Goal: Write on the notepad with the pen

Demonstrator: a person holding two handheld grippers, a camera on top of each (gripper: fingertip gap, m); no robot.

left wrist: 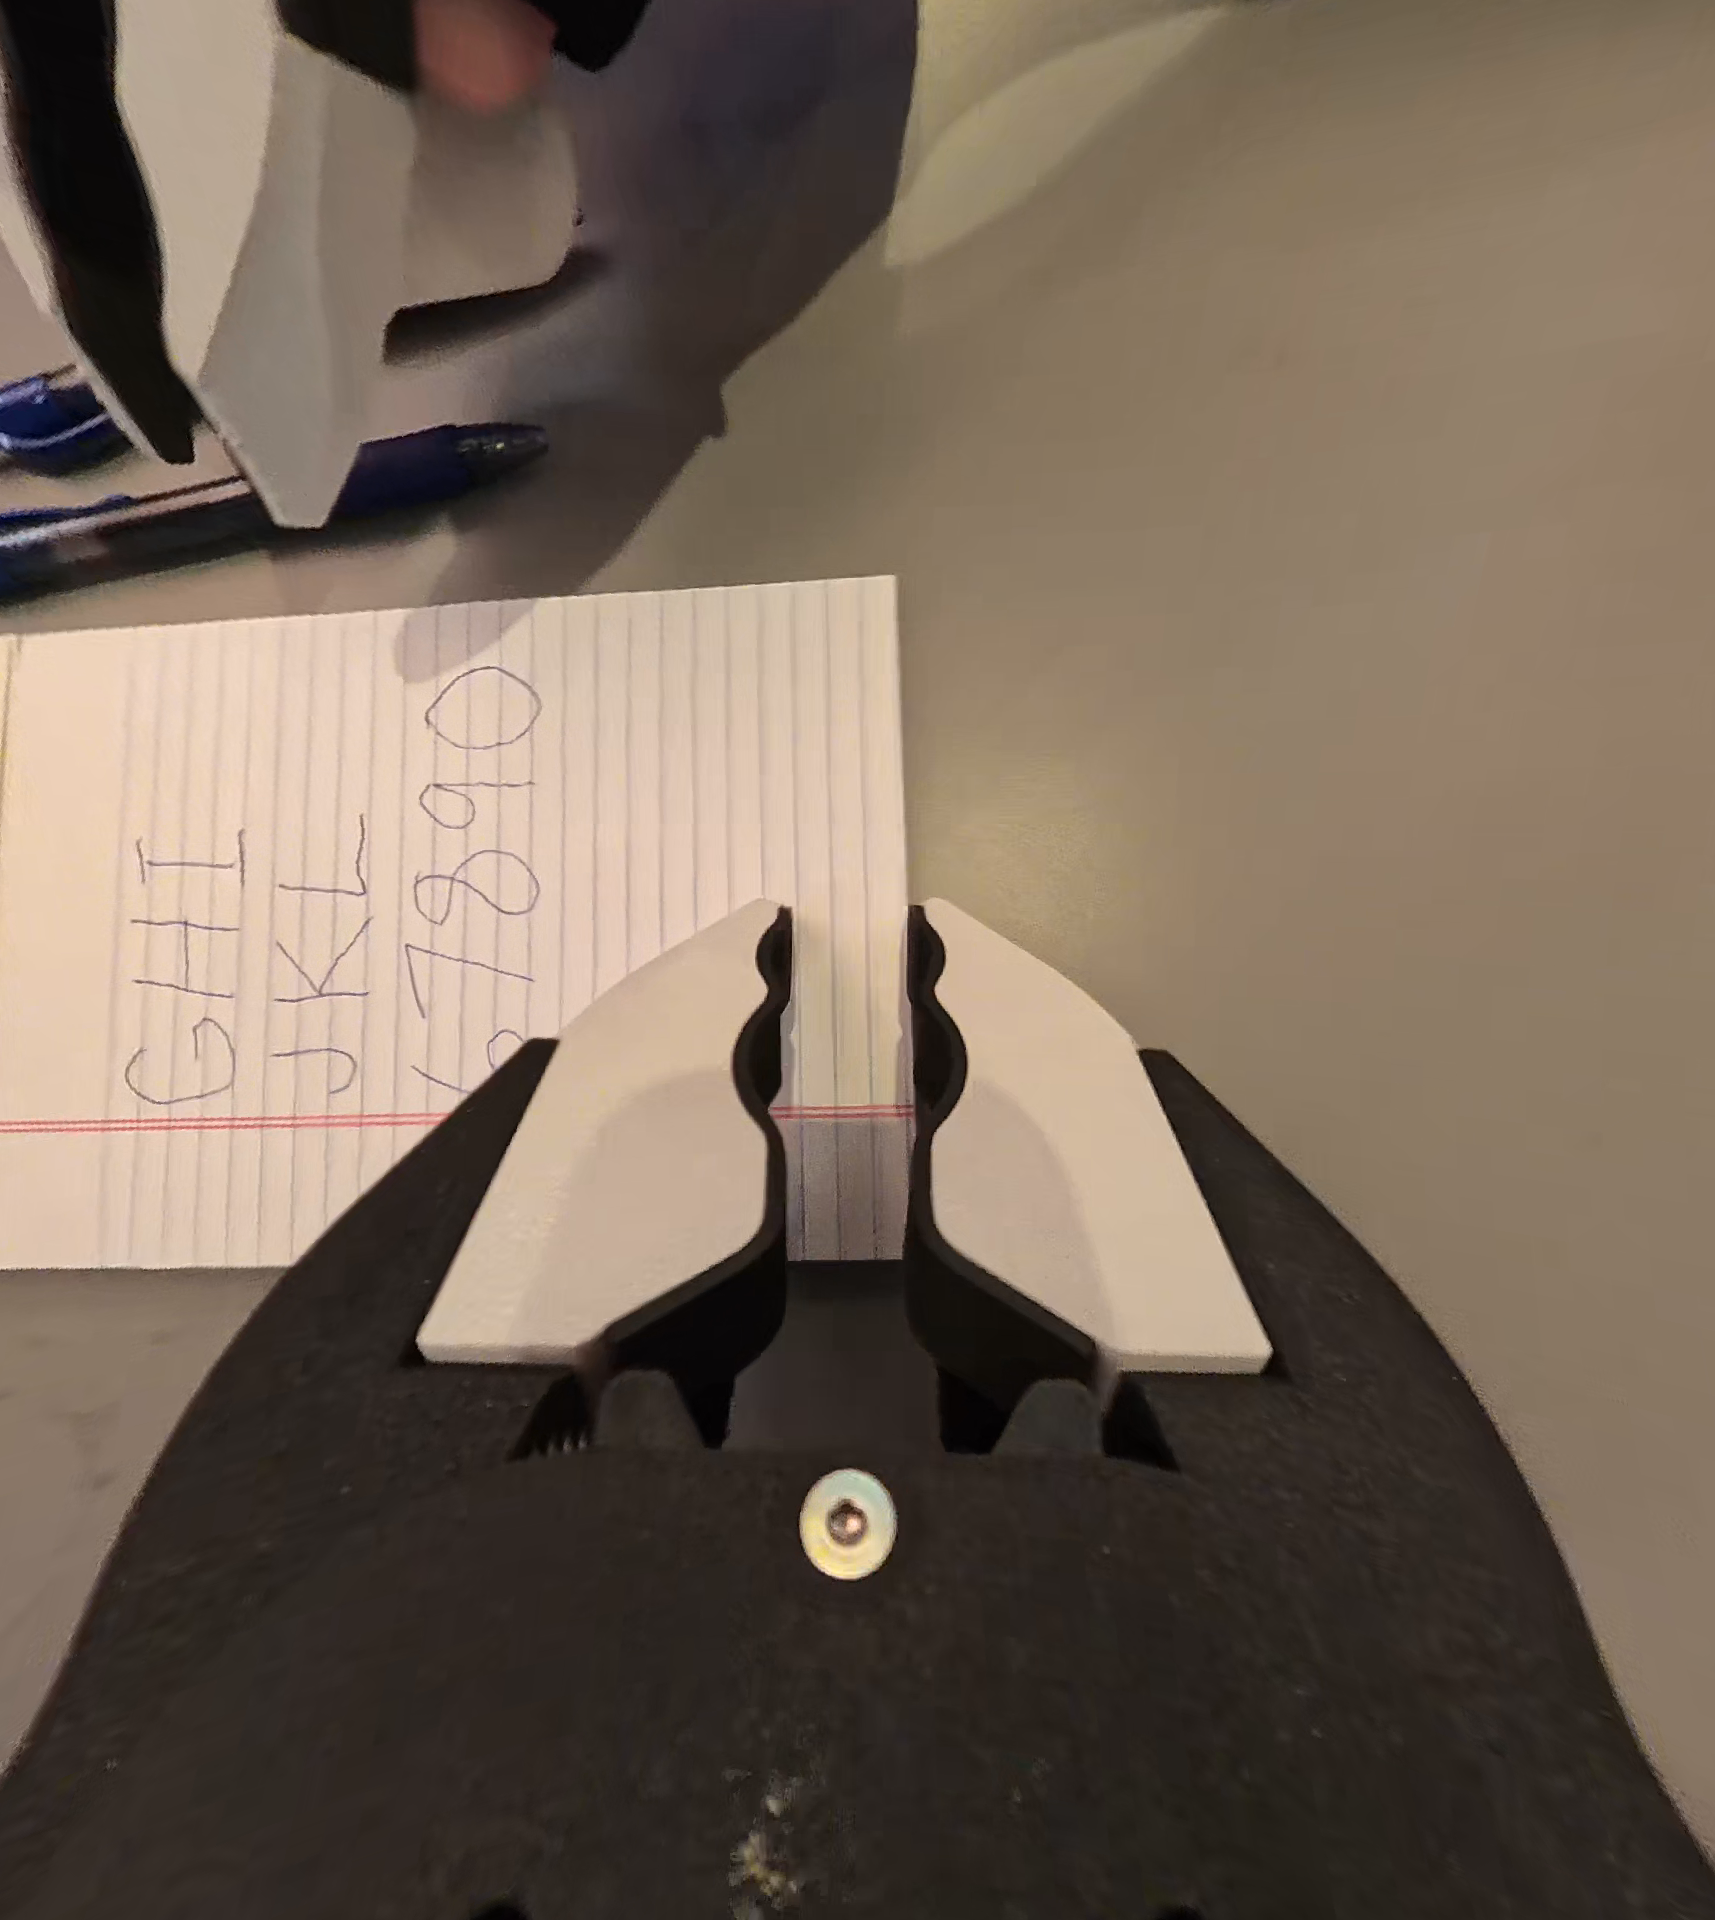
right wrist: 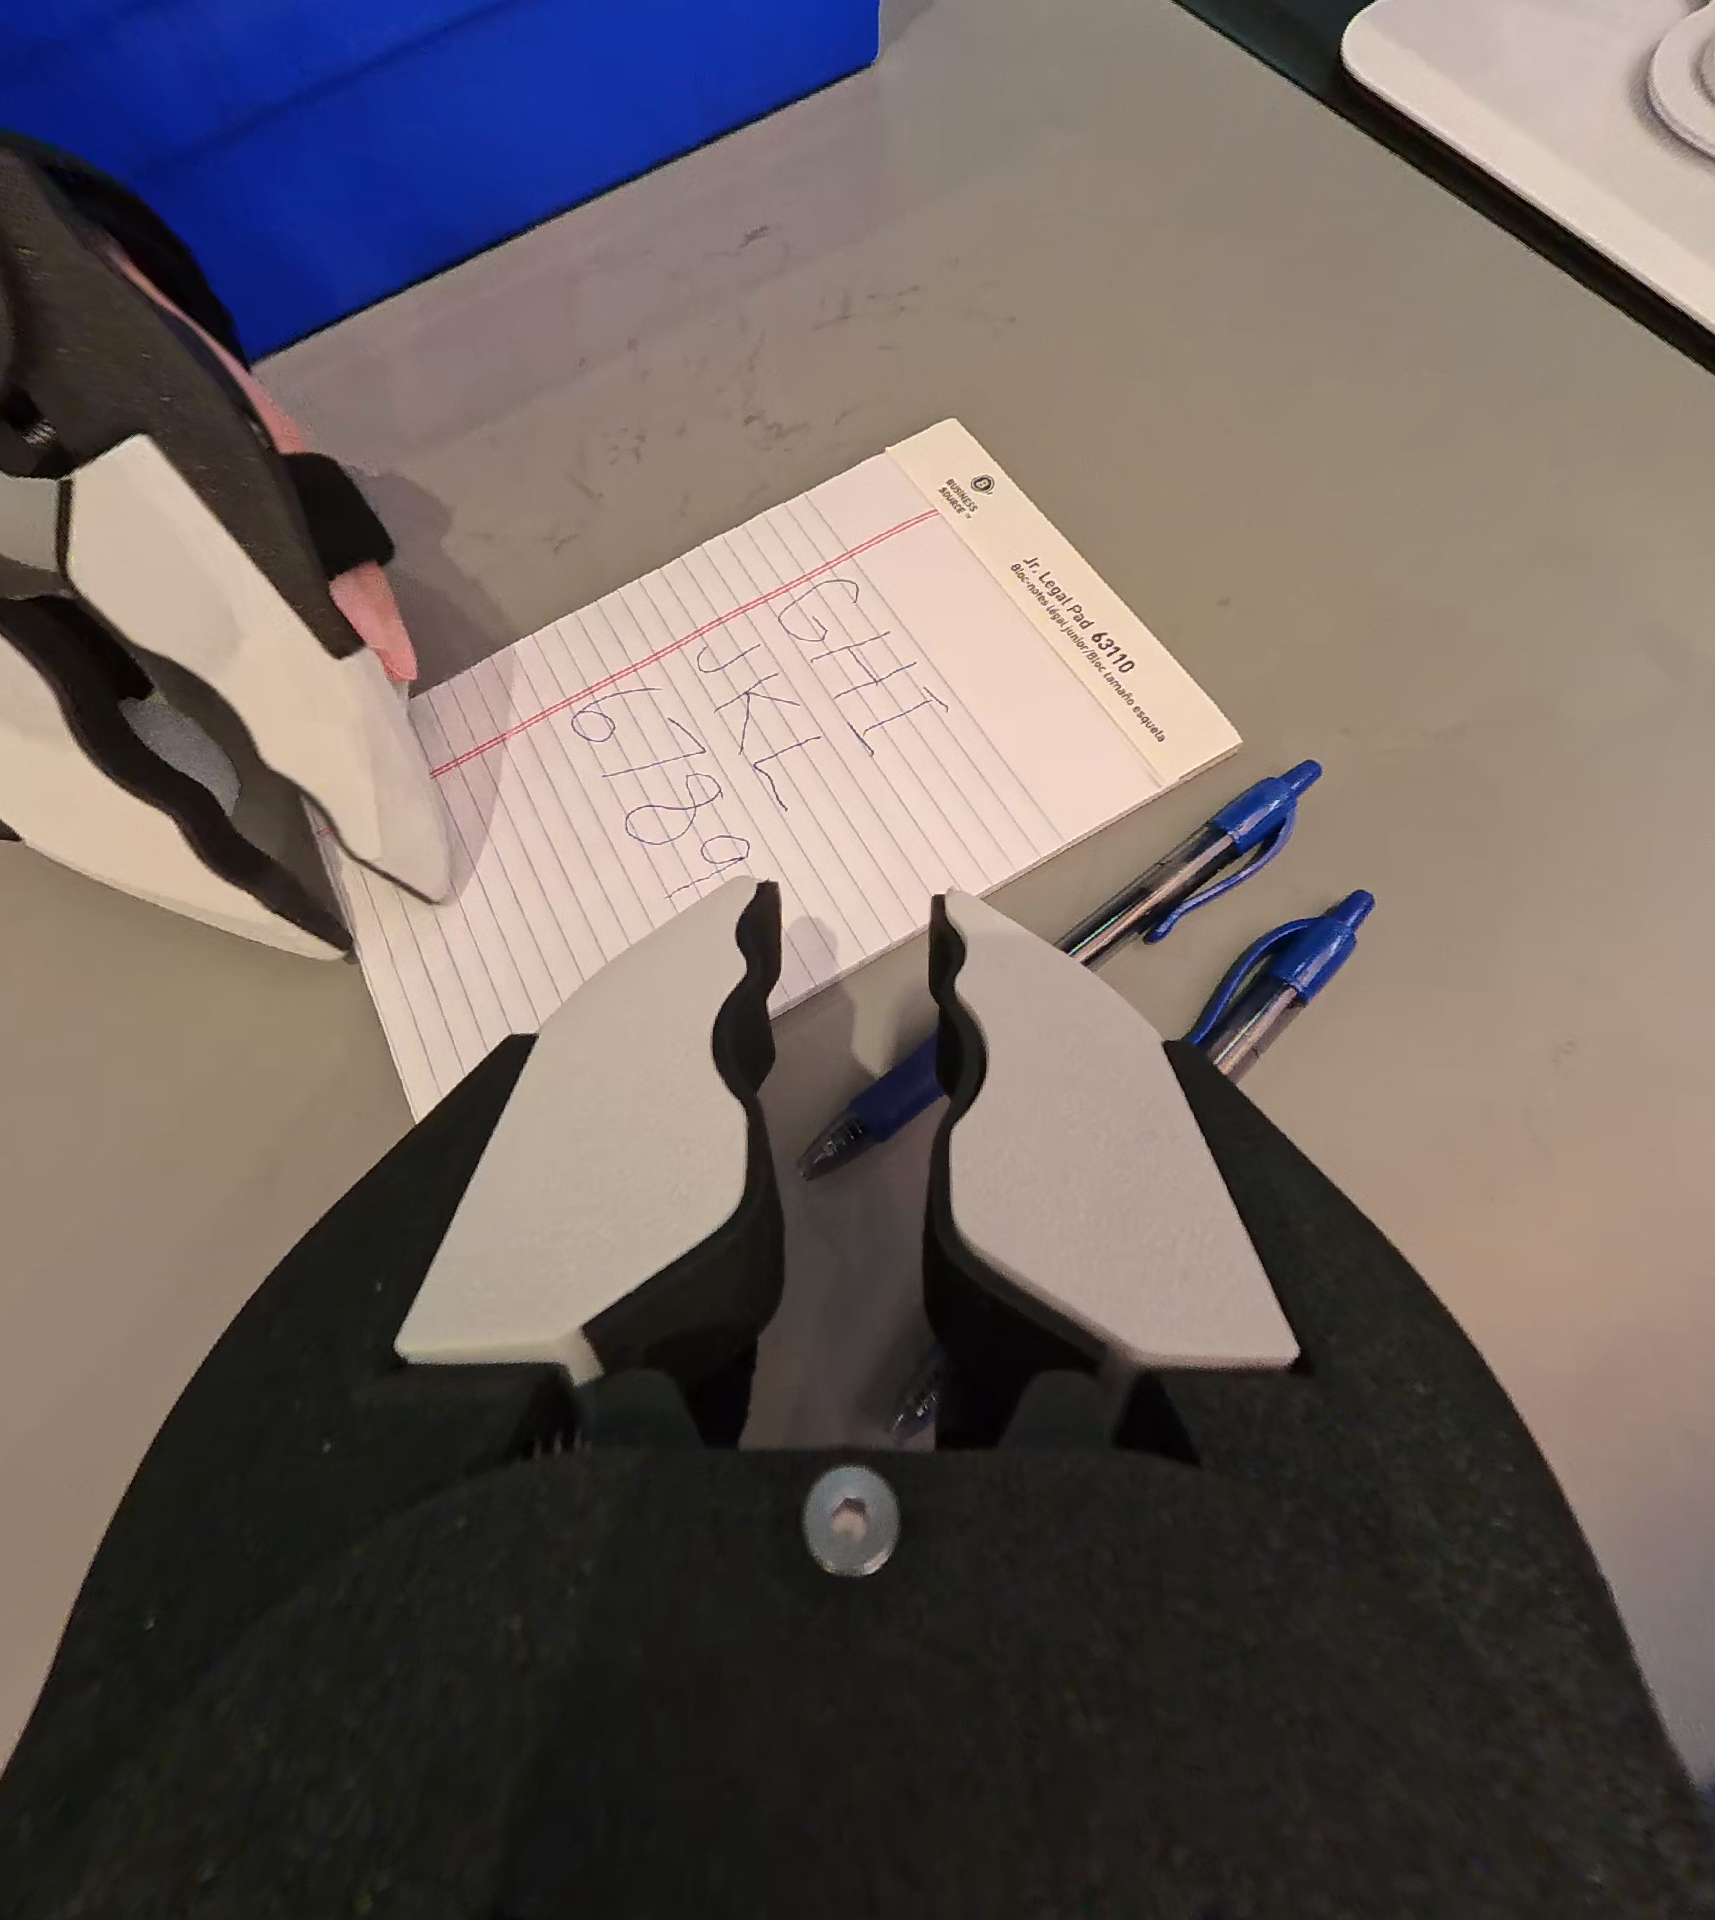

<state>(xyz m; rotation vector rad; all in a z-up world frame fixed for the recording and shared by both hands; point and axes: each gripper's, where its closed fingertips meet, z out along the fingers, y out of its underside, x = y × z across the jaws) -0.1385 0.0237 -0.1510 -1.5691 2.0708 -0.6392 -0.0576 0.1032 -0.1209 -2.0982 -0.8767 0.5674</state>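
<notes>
Notepad [right wrist: 832, 727] is lying on the table [right wrist: 1352, 520], handwritten; the left gripper [left wrist: 848, 920] is resting spread on its corner, the right gripper [right wrist: 853, 904] hovering spread over a pen [right wrist: 884, 1107].

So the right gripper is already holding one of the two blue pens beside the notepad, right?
Not quite. The right gripper holds nothing: its jaws are open above the nearer pen, as the right wrist view shows. Both pens, the other too, lie on the table beside the notepad.

Bare table [right wrist: 1352, 416] beyond notepad [right wrist: 936, 644]
</notes>
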